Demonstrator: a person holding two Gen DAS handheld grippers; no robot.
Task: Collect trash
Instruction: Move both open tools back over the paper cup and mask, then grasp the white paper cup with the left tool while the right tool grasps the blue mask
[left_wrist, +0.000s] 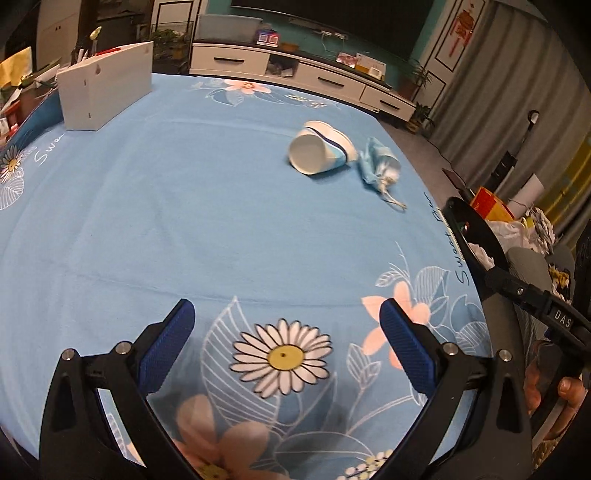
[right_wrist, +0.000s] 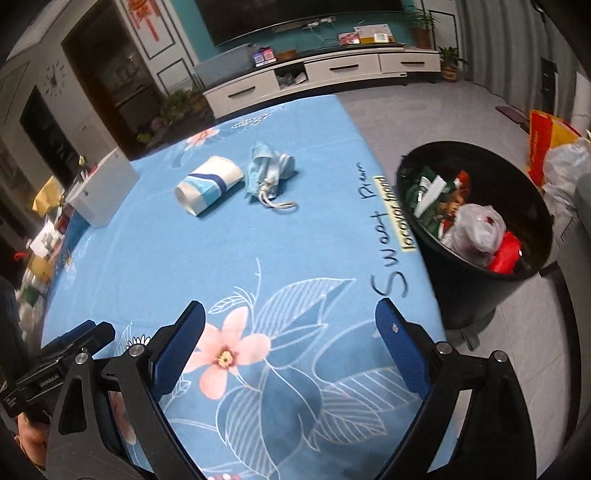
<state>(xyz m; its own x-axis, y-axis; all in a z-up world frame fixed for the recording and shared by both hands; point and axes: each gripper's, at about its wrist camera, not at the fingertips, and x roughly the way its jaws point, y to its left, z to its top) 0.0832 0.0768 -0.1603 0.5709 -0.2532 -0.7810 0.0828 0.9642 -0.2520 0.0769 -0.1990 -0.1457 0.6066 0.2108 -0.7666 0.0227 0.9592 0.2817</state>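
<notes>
A white paper cup (left_wrist: 320, 148) (right_wrist: 208, 184) with blue bands lies on its side on the blue floral tablecloth (left_wrist: 184, 206) (right_wrist: 258, 240). Beside it lies a crumpled light-blue face mask (left_wrist: 378, 166) (right_wrist: 267, 171) with white ear loops. A black trash bin (right_wrist: 476, 221) (left_wrist: 476, 236), holding wrappers and plastic bags, stands on the floor by the table's right edge. My left gripper (left_wrist: 286, 325) hovers open over the near part of the cloth, far short of the cup. My right gripper (right_wrist: 290, 325) is open too, nothing between its blue pads, with the bin to its right.
A white cardboard box (left_wrist: 107, 86) (right_wrist: 105, 188) stands at the table's far left. A white TV cabinet (left_wrist: 303, 74) (right_wrist: 321, 74) runs along the back wall. Bags and a red-yellow box (right_wrist: 543, 147) lie on the floor beyond the bin. Clutter sits off the table's left edge.
</notes>
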